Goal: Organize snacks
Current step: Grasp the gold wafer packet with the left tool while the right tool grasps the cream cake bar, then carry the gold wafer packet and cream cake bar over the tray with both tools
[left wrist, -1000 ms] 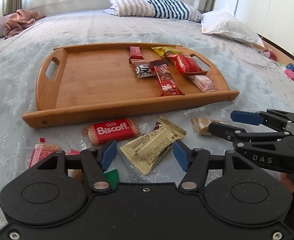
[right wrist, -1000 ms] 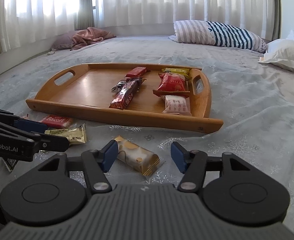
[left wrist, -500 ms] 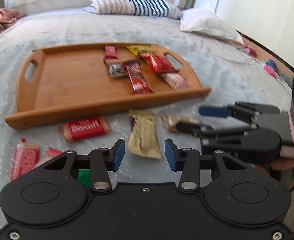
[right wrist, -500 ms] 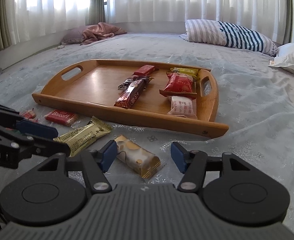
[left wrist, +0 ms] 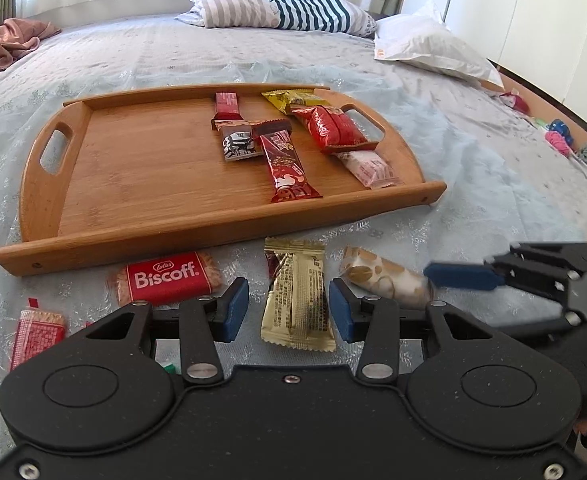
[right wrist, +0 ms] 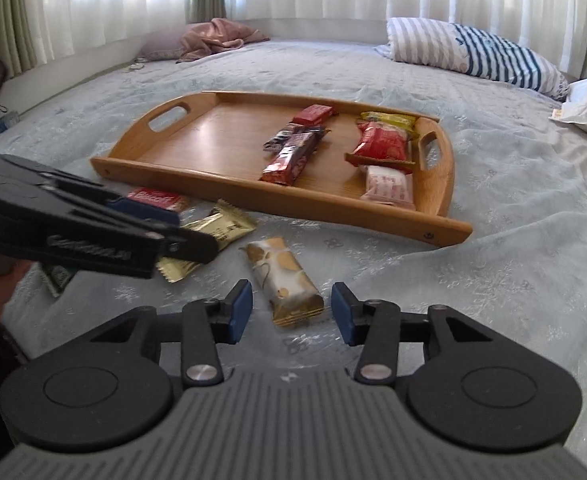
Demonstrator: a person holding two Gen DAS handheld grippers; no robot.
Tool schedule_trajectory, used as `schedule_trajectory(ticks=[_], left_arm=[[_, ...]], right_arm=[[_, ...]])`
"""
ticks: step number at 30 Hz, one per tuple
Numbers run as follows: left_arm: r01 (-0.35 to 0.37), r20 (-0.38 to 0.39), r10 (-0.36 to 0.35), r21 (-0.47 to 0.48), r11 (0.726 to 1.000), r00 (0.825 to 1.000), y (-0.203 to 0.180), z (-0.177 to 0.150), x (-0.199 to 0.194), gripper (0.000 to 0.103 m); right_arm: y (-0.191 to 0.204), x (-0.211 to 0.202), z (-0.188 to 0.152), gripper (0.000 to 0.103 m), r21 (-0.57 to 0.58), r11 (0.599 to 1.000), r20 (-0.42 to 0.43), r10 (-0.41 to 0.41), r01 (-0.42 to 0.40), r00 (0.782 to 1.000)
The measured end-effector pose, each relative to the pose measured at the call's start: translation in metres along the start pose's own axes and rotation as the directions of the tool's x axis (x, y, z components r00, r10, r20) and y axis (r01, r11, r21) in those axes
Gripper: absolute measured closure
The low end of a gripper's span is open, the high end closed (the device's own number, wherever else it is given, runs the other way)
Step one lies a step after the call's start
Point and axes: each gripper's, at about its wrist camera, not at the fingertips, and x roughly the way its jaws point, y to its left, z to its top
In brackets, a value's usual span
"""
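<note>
A wooden tray [left wrist: 213, 236] on the bed holds several wrapped snacks at its right half. In front of it lie a red Biscoff packet [left wrist: 165, 280], a gold packet [left wrist: 297, 300] and a white-and-gold packet [left wrist: 385, 280]. My left gripper [left wrist: 288, 310] is low over the gold packet, which lies between its blue pads with small gaps either side. My right gripper [right wrist: 291, 308] straddles the near end of the white-and-gold packet [right wrist: 289, 284]; its jaws are closing and the pads are clear of the wrapper.
A small red packet [left wrist: 39, 332] lies at the near left, and a green item [left wrist: 169, 368] peeks from under my left gripper. A striped pillow [left wrist: 277, 8] and a white pillow [left wrist: 433, 48] lie at the far end. A pink cloth [right wrist: 217, 38] is bunched by the curtains.
Both pairs of jaws have narrowed. The gold packet now lies straight between the left pads, and the white-and-gold packet sits further in between the right pads.
</note>
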Motion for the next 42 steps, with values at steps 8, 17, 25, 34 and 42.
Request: schedule_trajectory(ticks=[8,17,25,34,42], left_arm=[[0.0,-0.003,0.0,-0.018,1.0,1.0,0.002,0.003,0.005,0.07],[0.001,-0.004,-0.002,-0.043,0.999,1.0,0.003,0.005,0.01,0.074],[-0.014,0.027,0.016,-0.059,0.998,0.999,0.003,0.006,-0.002,0.077],[-0.021,0.104,0.031,-0.095,0.995,0.994,0.018,0.027,-0.029,0.077],[-0.073,0.145,0.09,-0.119,0.99,0.985,0.05,0.06,-0.033,0.077]], right_arm=[[0.004,-0.005,0.005,0.051,0.002,1.0,0.004,0.009,-0.009,1.0],[0.003,0.009,0.011,0.063,0.04,0.999,-0.013,0.024,-0.023,1.0],[0.01,0.007,0.011,0.078,0.041,0.999,0.012,0.0,-0.001,1.0],[0.0,-0.007,0.032,0.078,0.144,0.989,0.097,-0.029,0.015,0.995],[-0.002,0.007,0.07,0.078,0.22,0.975,0.156,-0.006,-0.029,0.988]])
